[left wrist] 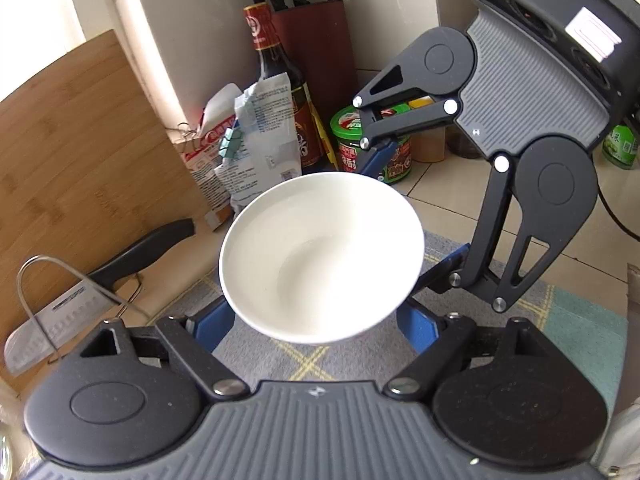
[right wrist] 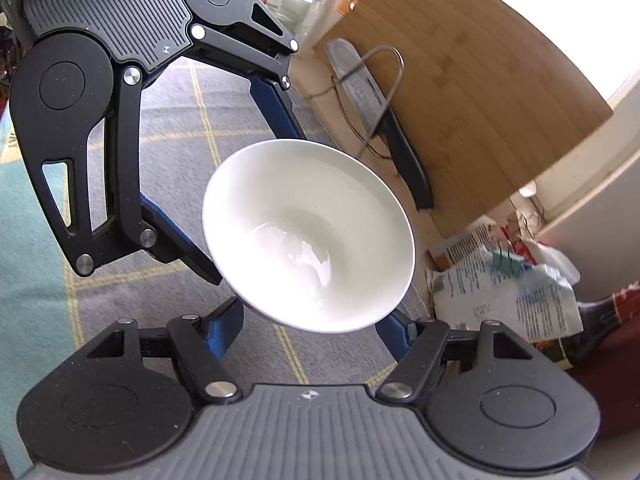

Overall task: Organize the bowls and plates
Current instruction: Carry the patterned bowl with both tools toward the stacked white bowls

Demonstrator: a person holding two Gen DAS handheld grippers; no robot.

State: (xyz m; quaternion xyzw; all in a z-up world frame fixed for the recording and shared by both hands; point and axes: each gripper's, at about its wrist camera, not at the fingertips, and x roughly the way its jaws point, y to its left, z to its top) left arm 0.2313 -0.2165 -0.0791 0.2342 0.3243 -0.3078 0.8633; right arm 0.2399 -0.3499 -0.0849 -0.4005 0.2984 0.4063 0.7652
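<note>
You hold one bowl (left wrist: 322,258) clear of the bench (left wrist: 472,196), both sets of jaws clamped on it. No stack or plates in view; placement remains.

I count one white bowl (left wrist: 322,256) and my two tools, the left tool (left wrist: 316,320) and the right tool (right wrist: 308,320). On the bench (left wrist: 460,184) I see one checked mat (left wrist: 580,320), one bamboo cutting board (left wrist: 80,152), one cleaver (left wrist: 100,292), one dark sauce bottle (left wrist: 276,72), one knife block (left wrist: 316,40), two crumpled packets (left wrist: 256,144) and one green-lidded jar (left wrist: 348,136).
</note>
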